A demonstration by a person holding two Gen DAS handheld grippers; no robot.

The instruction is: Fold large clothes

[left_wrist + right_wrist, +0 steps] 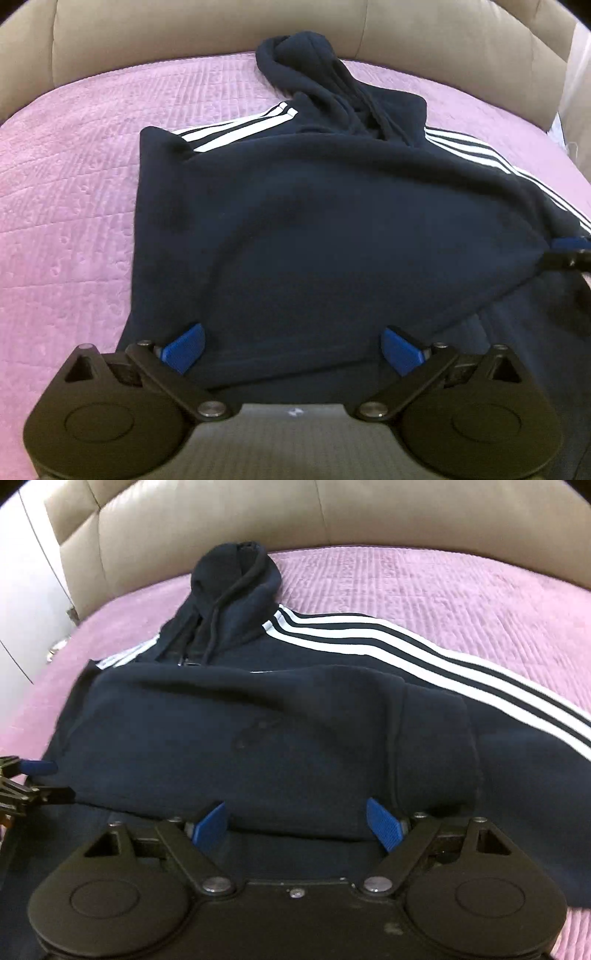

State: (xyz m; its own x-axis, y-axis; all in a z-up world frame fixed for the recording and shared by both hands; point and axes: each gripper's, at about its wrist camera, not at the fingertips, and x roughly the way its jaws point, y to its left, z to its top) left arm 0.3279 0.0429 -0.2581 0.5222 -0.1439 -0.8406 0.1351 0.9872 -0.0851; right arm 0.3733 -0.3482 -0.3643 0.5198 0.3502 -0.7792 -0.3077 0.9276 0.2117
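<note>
Hoodie (314, 229): navy fleece, white-striped sleeves, spread on the pink bed cover (66, 192), partly folded, just ahead of both sets of fingers. Likely soft, floppy, fairly heavy, not slippery; best pinched at a doubled edge or hem. Left gripper (291, 347) spread wide, nothing between. Right gripper (295, 821) likewise wide, empty, over the near fold. No containers in view.
</note>
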